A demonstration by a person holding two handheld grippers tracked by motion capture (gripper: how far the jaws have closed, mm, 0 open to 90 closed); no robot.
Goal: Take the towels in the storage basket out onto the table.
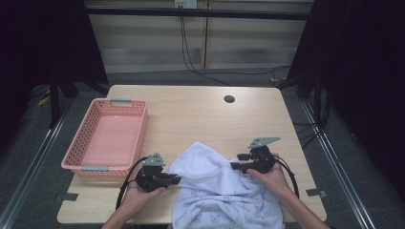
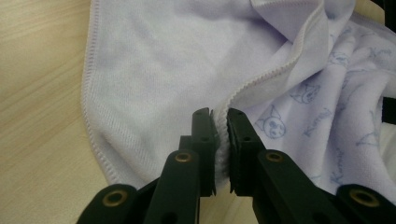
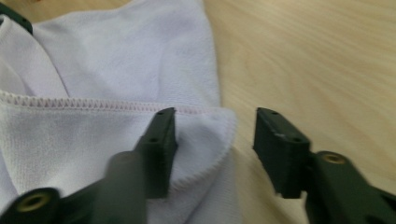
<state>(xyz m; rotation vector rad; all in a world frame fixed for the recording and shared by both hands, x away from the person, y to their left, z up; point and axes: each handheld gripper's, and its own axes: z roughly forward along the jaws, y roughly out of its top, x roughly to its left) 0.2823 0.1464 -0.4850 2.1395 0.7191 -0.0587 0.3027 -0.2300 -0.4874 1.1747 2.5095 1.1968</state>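
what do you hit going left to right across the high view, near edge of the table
pink basket → left gripper → white towel → right gripper

Tool (image 2: 221, 140) pinching towel (image 2: 177, 70) hem

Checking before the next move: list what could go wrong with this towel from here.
1. The right gripper stands open around the towel corner; closing now may catch only the hem, or miss.
2. The left gripper pinches just a thin edge, which could slip.
3. The towel overhangs the table near edge and might slide off.
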